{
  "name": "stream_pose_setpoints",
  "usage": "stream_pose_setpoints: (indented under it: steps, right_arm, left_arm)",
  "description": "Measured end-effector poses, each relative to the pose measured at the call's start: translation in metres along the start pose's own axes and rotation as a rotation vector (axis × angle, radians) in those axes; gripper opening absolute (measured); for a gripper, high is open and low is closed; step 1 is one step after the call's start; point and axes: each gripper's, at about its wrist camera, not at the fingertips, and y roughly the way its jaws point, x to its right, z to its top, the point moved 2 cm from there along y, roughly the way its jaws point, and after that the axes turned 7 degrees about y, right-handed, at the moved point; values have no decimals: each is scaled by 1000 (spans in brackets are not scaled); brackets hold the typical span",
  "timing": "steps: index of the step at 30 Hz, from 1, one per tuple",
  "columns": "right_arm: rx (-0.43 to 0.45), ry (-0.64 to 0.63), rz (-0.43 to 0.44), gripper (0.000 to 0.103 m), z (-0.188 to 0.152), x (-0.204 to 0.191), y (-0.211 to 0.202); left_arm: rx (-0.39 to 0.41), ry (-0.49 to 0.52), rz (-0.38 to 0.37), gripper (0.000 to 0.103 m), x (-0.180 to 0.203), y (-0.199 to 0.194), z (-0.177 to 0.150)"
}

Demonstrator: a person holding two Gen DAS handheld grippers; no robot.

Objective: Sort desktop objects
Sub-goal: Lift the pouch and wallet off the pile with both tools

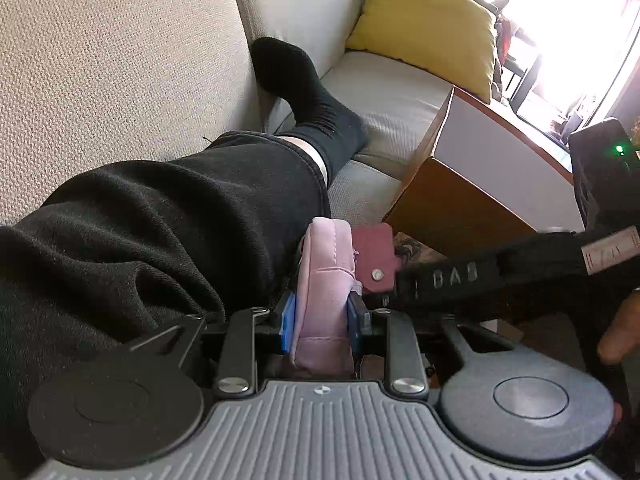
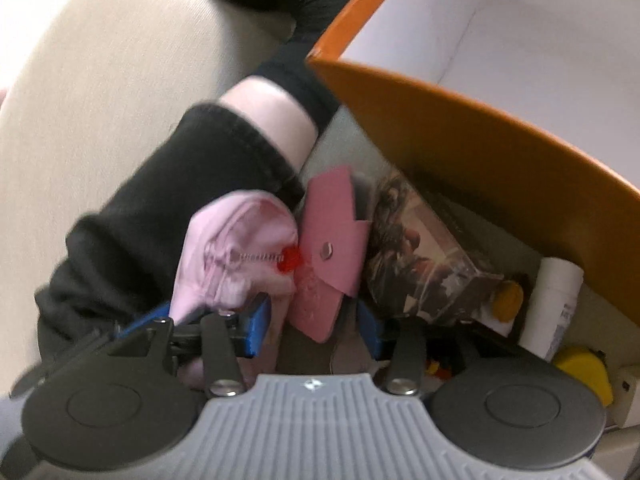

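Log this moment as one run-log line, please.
left gripper: shut on pink pouch | right gripper: open around pink card holder

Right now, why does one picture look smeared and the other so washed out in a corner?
Right wrist view: motion blur softens the pink pouch and orange box. Left wrist view: sharp, but window glare bleaches the top right; fisheye bends the sofa.
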Motion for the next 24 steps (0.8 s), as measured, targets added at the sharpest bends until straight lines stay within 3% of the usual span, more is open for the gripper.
stream_pose_setpoints:
  steps: [3, 5, 9, 16, 21, 22, 24]
  right_arm:
    - [12, 8, 3, 49, 1, -2, -2]
    - [24, -37, -23, 32, -3, -9, -8]
    - [65, -105, 24, 20, -8, -27, -23]
    - [113, -132, 56, 21, -1, -40, -23]
    - [154, -163, 26, 20, -1, -48, -25]
    - [162, -177, 5, 7, -2, -50, -26]
    - [179, -210, -23, 2, -7, -54, -25]
  left_arm:
    - [0, -1, -3, 31, -1, 0, 0]
    - [0, -4, -6, 31, -1, 0, -1]
    - [-1, -4, -5, 31, 0, 0, 0]
    - [-2, -8, -5, 31, -1, 1, 0]
    - [-4, -19, -10, 31, -3, 2, 2]
    - [-3, -18, -11, 31, -3, 3, 2]
    - [-3, -15, -9, 31, -3, 3, 2]
